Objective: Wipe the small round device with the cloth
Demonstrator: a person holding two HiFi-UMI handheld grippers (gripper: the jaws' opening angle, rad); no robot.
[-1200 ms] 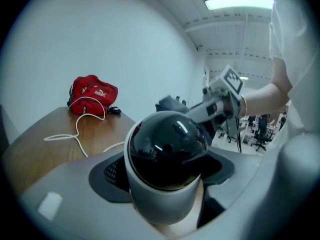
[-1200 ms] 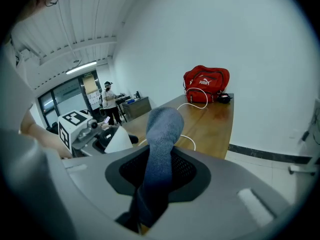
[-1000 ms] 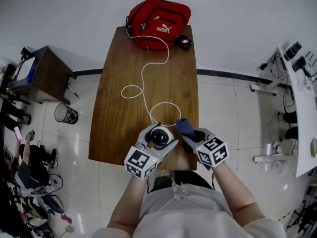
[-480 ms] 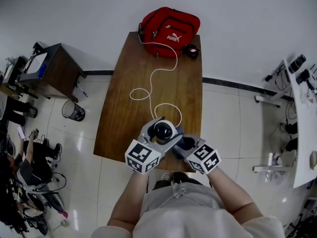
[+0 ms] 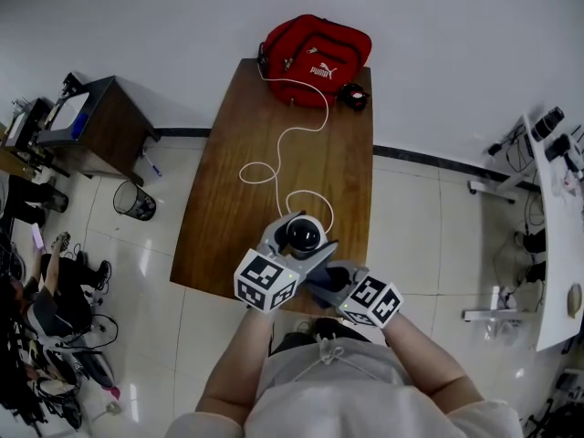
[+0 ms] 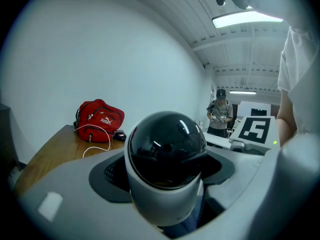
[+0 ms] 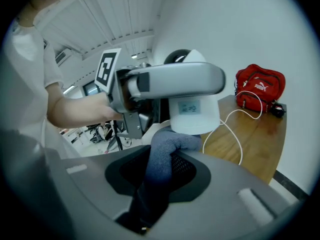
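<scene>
The small round device (image 5: 303,234), a black dome on a white body, is gripped between the jaws of my left gripper (image 5: 301,241) above the near end of the wooden table (image 5: 228,217). It fills the left gripper view (image 6: 166,156). My right gripper (image 5: 330,281) is shut on a dark blue cloth (image 5: 334,276), just right of and below the device. In the right gripper view the cloth (image 7: 161,166) rises between the jaws, and its tip touches the underside of the white device body (image 7: 194,113). A white cable (image 5: 285,140) runs from the device toward the bag.
A red bag (image 5: 316,47) and a small black object (image 5: 355,96) lie at the table's far end. A side table (image 5: 91,117), a mesh bin (image 5: 133,201) and a seated person (image 5: 46,308) are on the left. A white desk (image 5: 550,217) stands on the right.
The right gripper has swung left and nearer with the cloth, from beside the device to under its right side. The left gripper has lifted the device slightly.
</scene>
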